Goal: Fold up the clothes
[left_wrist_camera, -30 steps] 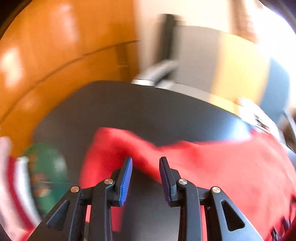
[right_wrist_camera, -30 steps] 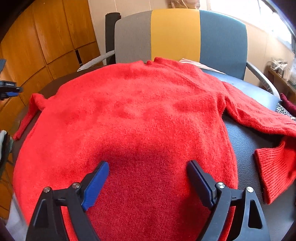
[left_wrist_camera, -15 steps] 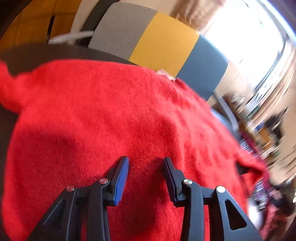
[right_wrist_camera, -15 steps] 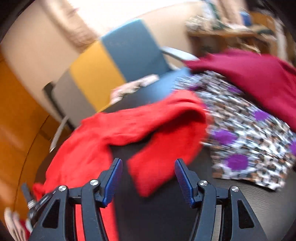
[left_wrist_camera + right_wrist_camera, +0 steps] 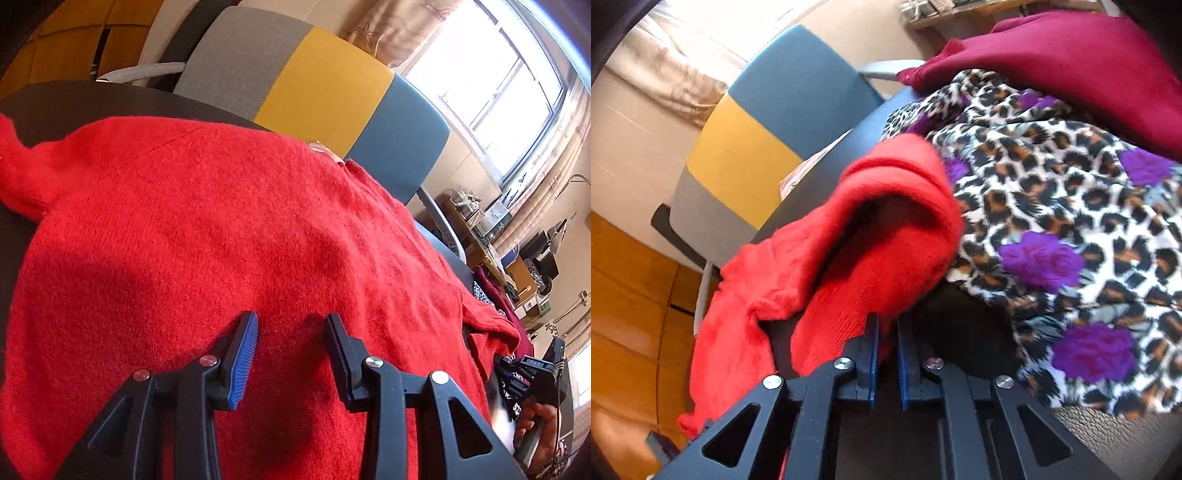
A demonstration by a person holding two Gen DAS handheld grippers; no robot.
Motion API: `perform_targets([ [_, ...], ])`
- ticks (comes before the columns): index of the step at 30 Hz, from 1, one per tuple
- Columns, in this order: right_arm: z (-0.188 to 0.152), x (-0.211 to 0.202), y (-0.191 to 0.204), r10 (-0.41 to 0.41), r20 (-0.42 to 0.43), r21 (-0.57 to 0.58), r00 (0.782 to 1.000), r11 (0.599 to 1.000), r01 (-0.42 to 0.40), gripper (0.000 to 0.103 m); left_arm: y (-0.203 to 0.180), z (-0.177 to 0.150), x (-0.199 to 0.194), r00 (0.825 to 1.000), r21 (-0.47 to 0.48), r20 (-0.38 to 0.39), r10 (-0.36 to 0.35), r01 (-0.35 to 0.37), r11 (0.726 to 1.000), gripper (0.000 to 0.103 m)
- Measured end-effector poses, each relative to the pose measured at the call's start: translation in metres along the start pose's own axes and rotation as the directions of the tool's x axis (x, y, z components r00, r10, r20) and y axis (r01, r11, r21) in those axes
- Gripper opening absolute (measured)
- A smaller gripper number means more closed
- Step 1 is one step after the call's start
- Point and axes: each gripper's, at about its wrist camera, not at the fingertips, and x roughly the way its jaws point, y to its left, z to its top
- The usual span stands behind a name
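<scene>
A red knitted sweater (image 5: 221, 221) lies spread flat on the dark table (image 5: 55, 103). My left gripper (image 5: 291, 319) hovers low over its lower body, jaws open, nothing pinched between them. The sweater's right sleeve (image 5: 886, 229) is bunched at the table's right side, its ribbed cuff toward me. My right gripper (image 5: 886, 321) has its jaws closing to a narrow gap, with the cuff's edge caught between the pads. In the left wrist view the right gripper (image 5: 532, 373) and the hand holding it (image 5: 535, 424) show at the lower right.
A leopard-print cloth with purple flowers (image 5: 1052, 206) and a dark red garment (image 5: 1071, 62) lie heaped just right of the sleeve. A grey, yellow and blue chair (image 5: 314, 77) stands behind the table. A cluttered shelf (image 5: 476, 218) is by the window.
My left gripper swung from the table's left edge to over the sweater's body, then held. My right gripper left the hem, went right to the sleeve, rolled, and its jaws narrowed onto the cuff.
</scene>
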Motion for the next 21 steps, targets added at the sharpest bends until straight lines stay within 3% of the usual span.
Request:
perform_targets([
  [3,0.010,-0.004,0.010,-0.037,-0.002,-0.089,0.999,0.995,0.037,0.008,0.015,0.014,0.007,1.000,-0.001,0.003,0.004,-0.004,1.000,0.038],
  [6,0.030,-0.025,0.028,-0.095,0.069,-0.249,0.993,0.962,0.109,0.007,0.017,0.014,0.005,1.000,-0.002,0.003,0.005,-0.005,1.000,0.037],
  [8,0.042,-0.041,0.043,-0.144,0.135,-0.374,0.980,0.909,0.186,0.007,0.015,0.014,0.007,1.000,-0.003,0.003,0.005,-0.005,1.000,0.037],
  [9,0.048,-0.049,0.054,-0.184,0.190,-0.456,0.964,0.854,0.252,0.007,0.014,0.013,0.008,1.000,-0.003,0.003,0.005,-0.005,1.000,0.037],
  [10,0.051,-0.056,0.067,-0.238,0.275,-0.549,0.931,0.756,0.356,0.007,0.014,0.014,0.008,1.000,-0.002,0.003,0.005,-0.005,1.000,0.038],
  [12,0.048,-0.067,0.085,-0.306,0.479,-0.662,0.823,0.490,0.568,0.006,0.015,0.015,0.008,1.000,-0.001,0.002,0.004,-0.004,1.000,0.038],
  [15,0.038,-0.070,0.091,-0.283,0.702,-0.648,0.653,0.125,0.751,0.006,0.015,0.015,0.009,1.000,0.000,0.002,0.004,-0.004,1.000,0.038],
  [16,0.035,-0.065,0.087,-0.269,0.743,-0.628,0.612,0.034,0.777,0.006,0.015,0.015,0.009,1.000,0.000,0.001,0.003,-0.003,1.000,0.038],
  [17,0.033,-0.060,0.083,-0.272,0.753,-0.624,0.600,-0.005,0.781,0.006,0.017,0.016,0.008,1.000,0.000,0.001,0.003,-0.003,1.000,0.038],
  [18,0.031,-0.055,0.074,-0.292,0.738,-0.638,0.608,-0.010,0.770,0.006,0.018,0.016,0.008,1.000,0.001,0.001,0.002,-0.002,1.000,0.038],
  [21,0.025,-0.036,0.038,-0.419,0.612,-0.709,0.670,0.084,0.700,0.006,0.017,0.017,0.008,1.000,-0.001,0.001,0.000,0.000,1.000,0.037],
])
